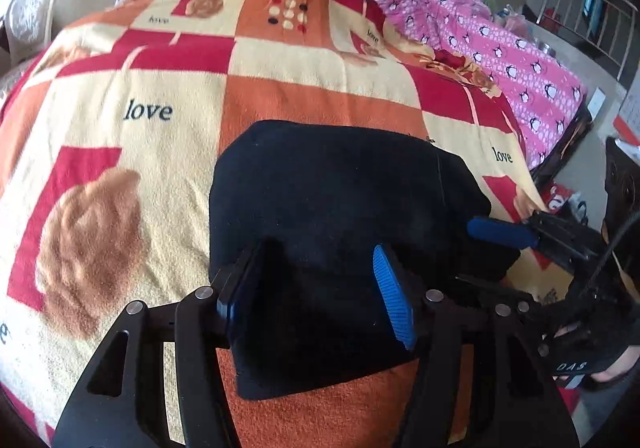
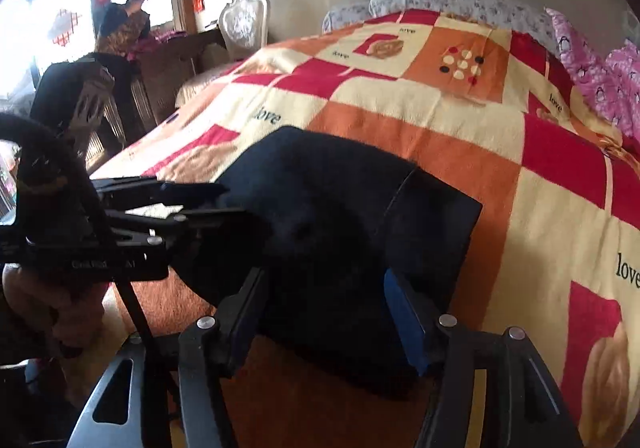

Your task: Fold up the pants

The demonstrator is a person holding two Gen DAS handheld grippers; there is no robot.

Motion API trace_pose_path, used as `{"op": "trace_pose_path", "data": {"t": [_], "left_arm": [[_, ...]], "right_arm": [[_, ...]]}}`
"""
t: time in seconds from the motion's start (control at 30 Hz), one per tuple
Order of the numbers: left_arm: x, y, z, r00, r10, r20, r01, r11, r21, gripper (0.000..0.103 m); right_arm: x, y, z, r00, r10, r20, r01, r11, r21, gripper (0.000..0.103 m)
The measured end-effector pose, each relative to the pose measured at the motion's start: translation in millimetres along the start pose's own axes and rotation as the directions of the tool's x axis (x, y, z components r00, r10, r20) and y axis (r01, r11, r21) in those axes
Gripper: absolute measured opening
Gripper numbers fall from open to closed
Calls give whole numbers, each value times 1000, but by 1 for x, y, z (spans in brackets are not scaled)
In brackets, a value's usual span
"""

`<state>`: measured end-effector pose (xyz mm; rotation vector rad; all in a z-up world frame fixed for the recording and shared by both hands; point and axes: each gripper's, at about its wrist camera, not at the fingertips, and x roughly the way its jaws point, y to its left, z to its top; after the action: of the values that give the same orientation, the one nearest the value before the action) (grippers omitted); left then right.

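while the dark pants (image 1: 340,215) sit folded into a compact block on the patchwork blanket (image 1: 132,151), near the bed's front edge, you've got both tools right at them. over on the left, your left gripper (image 1: 316,294) hangs above the near end of the bundle, its blue pads (image 1: 394,300) spread apart with only cloth showing between them, nothing pinched. from the right wrist view that same tool comes in from the left with its tips at the bundle's side. moving right, your right gripper (image 2: 332,322) stands released too, jaws parted over the near right part of the pants, pads clear of the fabric as far as you can see. further right, a pink penguin-print quilt (image 1: 500,43) lies bunched along the blanket's far side.
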<state>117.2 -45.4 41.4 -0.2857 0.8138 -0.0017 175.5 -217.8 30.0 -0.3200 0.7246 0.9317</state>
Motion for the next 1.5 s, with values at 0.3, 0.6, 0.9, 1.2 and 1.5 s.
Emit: {"op": "trace_pose_path", "data": {"t": [0.3,0.6,0.9,1.2,1.5], "left_arm": [[-92,-49,-47,965,214,152,-227,971,76,100],[-92,-75,-93,971,213,111,-223,971,87,100],[-88,-69,-92,971,224,87,-229,972,51,100],[-80,-73,-95,972,224,68,-228,971,68,100],[-80,-71,-93,972,226,71,-230,972,46,100]], "right_arm": [[-85,37,-24,990,-91,111,81,992,96,60],[-89,53,-76,933,-268,241,256,963,79,61],[-85,54,-78,921,-311,235,298,950,89,61],[-85,65,-81,903,-341,262,339,939,52,61],[-87,63,-81,899,-347,269,342,937,65,61]]}}
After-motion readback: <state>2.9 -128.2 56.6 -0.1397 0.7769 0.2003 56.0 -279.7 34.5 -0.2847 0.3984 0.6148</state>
